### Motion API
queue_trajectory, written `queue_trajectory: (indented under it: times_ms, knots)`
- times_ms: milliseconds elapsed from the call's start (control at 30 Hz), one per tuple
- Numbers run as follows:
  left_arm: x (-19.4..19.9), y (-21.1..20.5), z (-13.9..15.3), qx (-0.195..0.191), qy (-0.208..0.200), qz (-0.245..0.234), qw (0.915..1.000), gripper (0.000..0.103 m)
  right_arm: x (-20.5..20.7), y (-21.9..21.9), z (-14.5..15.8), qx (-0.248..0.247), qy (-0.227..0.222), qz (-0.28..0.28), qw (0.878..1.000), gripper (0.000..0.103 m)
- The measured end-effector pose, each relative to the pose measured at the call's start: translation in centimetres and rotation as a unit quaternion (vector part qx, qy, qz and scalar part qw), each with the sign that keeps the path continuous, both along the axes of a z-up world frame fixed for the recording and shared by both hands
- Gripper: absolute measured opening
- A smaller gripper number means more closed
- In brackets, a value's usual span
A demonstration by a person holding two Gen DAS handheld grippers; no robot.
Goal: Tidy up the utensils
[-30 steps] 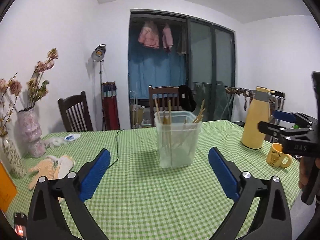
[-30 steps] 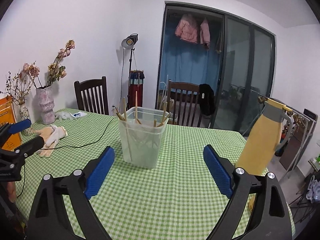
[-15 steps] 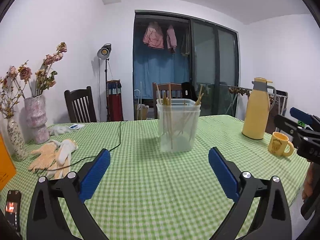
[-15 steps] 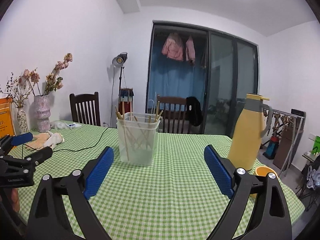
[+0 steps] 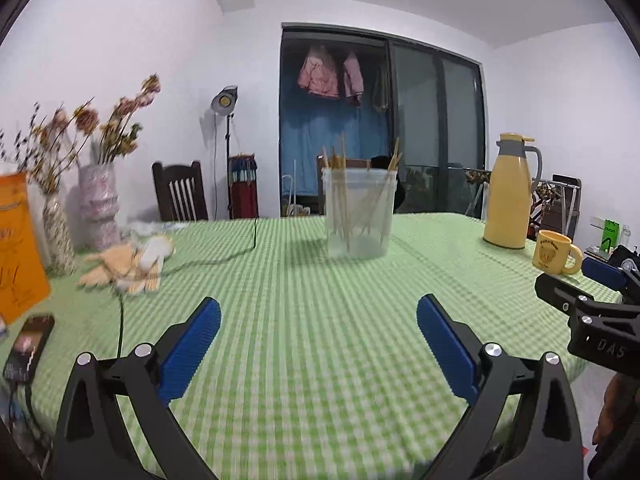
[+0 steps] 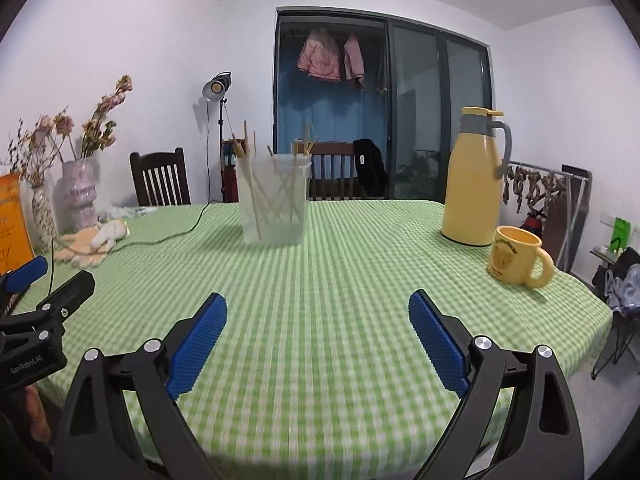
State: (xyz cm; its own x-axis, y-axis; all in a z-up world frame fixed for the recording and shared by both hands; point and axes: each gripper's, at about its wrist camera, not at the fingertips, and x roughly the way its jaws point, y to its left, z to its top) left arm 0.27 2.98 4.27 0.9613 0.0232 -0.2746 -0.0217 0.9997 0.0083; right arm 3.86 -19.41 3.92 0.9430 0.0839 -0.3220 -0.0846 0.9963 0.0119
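A clear plastic tub [image 5: 358, 214] [image 6: 273, 199] stands upright at the far middle of the green checked table [image 5: 304, 320] [image 6: 340, 280]. Several wooden chopsticks [image 5: 344, 196] [image 6: 276, 196] lean inside it, tips above the rim. My left gripper [image 5: 319, 330] hangs open near the table's front edge, well short of the tub, with nothing between its blue pads. My right gripper [image 6: 318, 326] is likewise open and empty, low over the front of the table. Each gripper shows at the edge of the other's view.
A yellow thermos jug [image 5: 510, 192] [image 6: 474, 178] and a yellow mug [image 5: 556, 252] [image 6: 518, 256] stand at the right. At the left are work gloves [image 5: 128, 260] [image 6: 92, 242], a black cable [image 5: 224, 258], vases of dried flowers [image 5: 98, 204], an orange box [image 5: 20, 240] and a phone [image 5: 30, 338].
Both grippers have drawn back and dropped lower toward the near table edge, so the tub looks farther away. Both stay open and empty.
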Motion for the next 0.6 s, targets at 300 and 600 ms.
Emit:
queue_trajectory:
  times_ms: [300, 600]
  knots:
    - [-3.5, -0.2, -2.3, 0.011, -0.004, -0.008, 0.9999, 0.095, -3.2, 0.4, -1.3, -0.025, -0.010, 0.016, 1.000, 0.089]
    - [-3.8, -0.5, -1.6, 0.009, -0.017, -0.016, 0.9997, 0.095, -3.6, 0.4, -1.5, -0.020, -0.015, 0.022, 0.999, 0.089]
